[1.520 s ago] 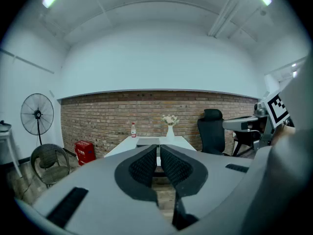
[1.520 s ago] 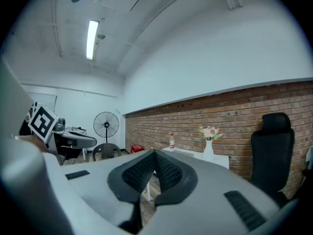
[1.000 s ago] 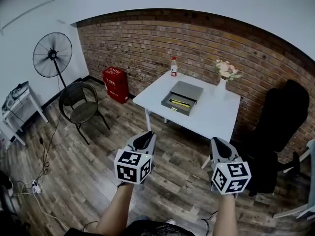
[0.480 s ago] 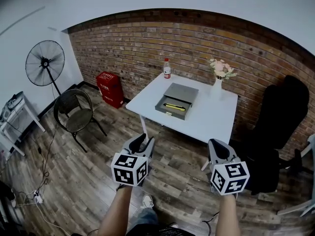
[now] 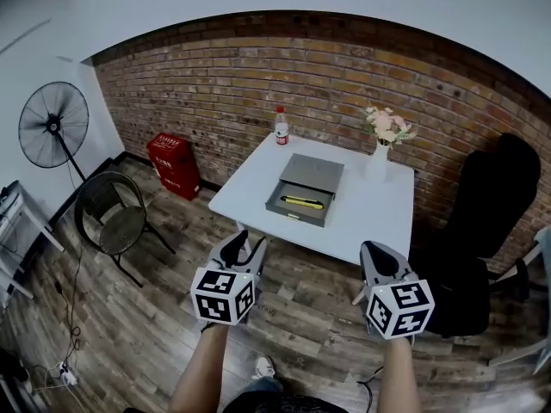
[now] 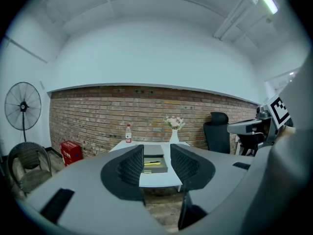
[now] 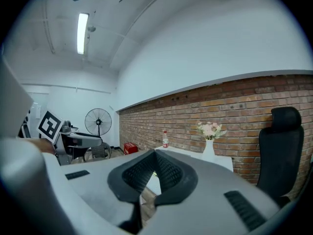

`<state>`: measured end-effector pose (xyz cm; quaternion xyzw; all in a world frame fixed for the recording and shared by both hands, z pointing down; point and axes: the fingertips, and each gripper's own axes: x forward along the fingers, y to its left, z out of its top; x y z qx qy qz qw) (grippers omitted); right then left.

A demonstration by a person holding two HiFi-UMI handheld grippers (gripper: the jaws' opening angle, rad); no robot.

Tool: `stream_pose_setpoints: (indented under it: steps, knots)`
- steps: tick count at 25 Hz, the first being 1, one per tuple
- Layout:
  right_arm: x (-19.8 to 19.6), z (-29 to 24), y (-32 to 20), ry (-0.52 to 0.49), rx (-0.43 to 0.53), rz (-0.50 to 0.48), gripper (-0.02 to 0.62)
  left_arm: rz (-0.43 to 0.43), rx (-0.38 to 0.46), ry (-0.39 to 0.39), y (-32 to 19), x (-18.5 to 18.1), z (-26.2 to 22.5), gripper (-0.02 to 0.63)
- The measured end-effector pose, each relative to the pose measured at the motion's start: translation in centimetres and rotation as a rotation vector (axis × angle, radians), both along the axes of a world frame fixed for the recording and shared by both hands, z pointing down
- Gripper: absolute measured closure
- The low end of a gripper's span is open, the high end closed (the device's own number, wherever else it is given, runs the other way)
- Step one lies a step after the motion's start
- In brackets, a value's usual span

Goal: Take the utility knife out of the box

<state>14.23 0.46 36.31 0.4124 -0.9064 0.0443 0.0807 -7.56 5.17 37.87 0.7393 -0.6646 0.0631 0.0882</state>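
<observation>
A grey box (image 5: 306, 188) lies on the white table (image 5: 379, 209) with its drawer pulled out. A yellow utility knife (image 5: 302, 202) lies in the drawer. Both grippers hang over the wooden floor, short of the table's near edge. My left gripper (image 5: 244, 238) points at the box; its jaws are opening with nothing between them. In the left gripper view the box (image 6: 155, 160) and the knife (image 6: 152, 163) show far off through the gap of the left gripper (image 6: 156, 161). My right gripper (image 5: 375, 249) is shut and empty; the tips of the right gripper (image 7: 154, 154) meet.
On the table's far side stand a bottle (image 5: 281, 126) and a white vase of flowers (image 5: 381, 144). A black office chair (image 5: 486, 222) is right of the table. A red crate (image 5: 175, 163), a round chair (image 5: 116, 222) and a standing fan (image 5: 53, 120) are on the left.
Both grippers and the head have moved forward, so the table looks nearer. The left gripper's jaws have gone from shut to apart. The right gripper has stayed shut.
</observation>
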Motion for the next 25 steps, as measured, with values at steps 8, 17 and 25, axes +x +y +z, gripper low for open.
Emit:
stream_pose_setpoints:
  steps: [8, 17, 25]
  knots:
    - [-4.2, -0.5, -4.1, 0.004, 0.0, 0.081, 0.577, 0.08, -0.013, 0.01, -5.8, -4.5, 0.5, 0.422]
    - [-8.5, -1.1, -6.8, 0.019, 0.022, 0.135, 0.577, 0.141, 0.008, 0.001, -10.0, -8.3, 0.1, 0.422]
    - [-9.2, -0.6, -8.6, 0.017, 0.014, 0.189, 0.577, 0.181, -0.001, -0.016, -12.8, -9.7, 0.6, 0.423]
